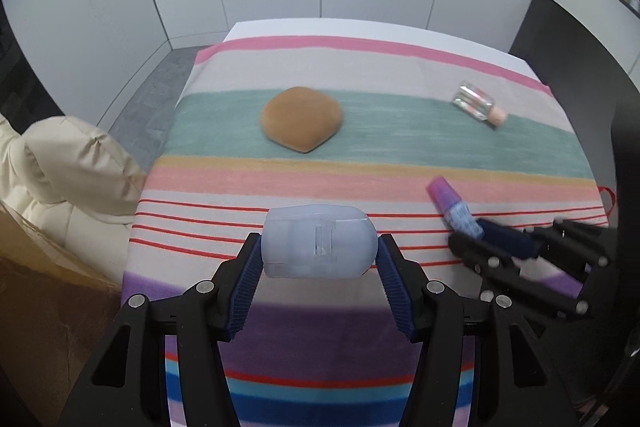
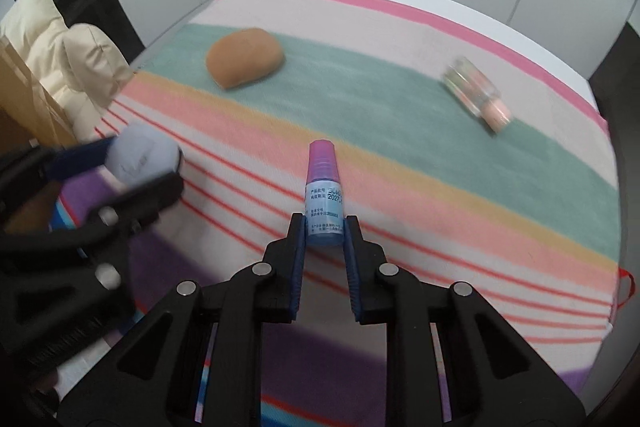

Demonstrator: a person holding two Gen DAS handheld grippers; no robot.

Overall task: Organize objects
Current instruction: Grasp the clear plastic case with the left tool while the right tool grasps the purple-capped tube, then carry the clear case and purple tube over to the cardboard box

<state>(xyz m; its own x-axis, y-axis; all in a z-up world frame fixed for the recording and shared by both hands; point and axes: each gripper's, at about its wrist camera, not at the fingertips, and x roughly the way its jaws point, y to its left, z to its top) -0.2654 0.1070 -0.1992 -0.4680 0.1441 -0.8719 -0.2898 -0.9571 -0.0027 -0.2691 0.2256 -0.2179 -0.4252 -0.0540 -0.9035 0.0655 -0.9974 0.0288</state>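
Observation:
My left gripper (image 1: pixel 318 245) is shut on a pale blue translucent plastic case (image 1: pixel 320 241), held above the striped cloth; it also shows at the left of the right wrist view (image 2: pixel 142 157). My right gripper (image 2: pixel 325 227) is shut on a small blue bottle with a purple cap (image 2: pixel 323 195), cap pointing forward; the bottle shows in the left wrist view (image 1: pixel 454 207) too. A brown rounded puff (image 1: pixel 302 118) (image 2: pixel 245 58) lies on the green stripe. A clear glass bottle with a peach cap (image 1: pixel 478 103) (image 2: pixel 478 94) lies on its side at the far right.
A striped cloth (image 1: pixel 360 75) covers the table. A cream padded jacket (image 1: pixel 68 163) and a cardboard box (image 1: pixel 36 267) sit off the left edge. White panel walls stand behind the table.

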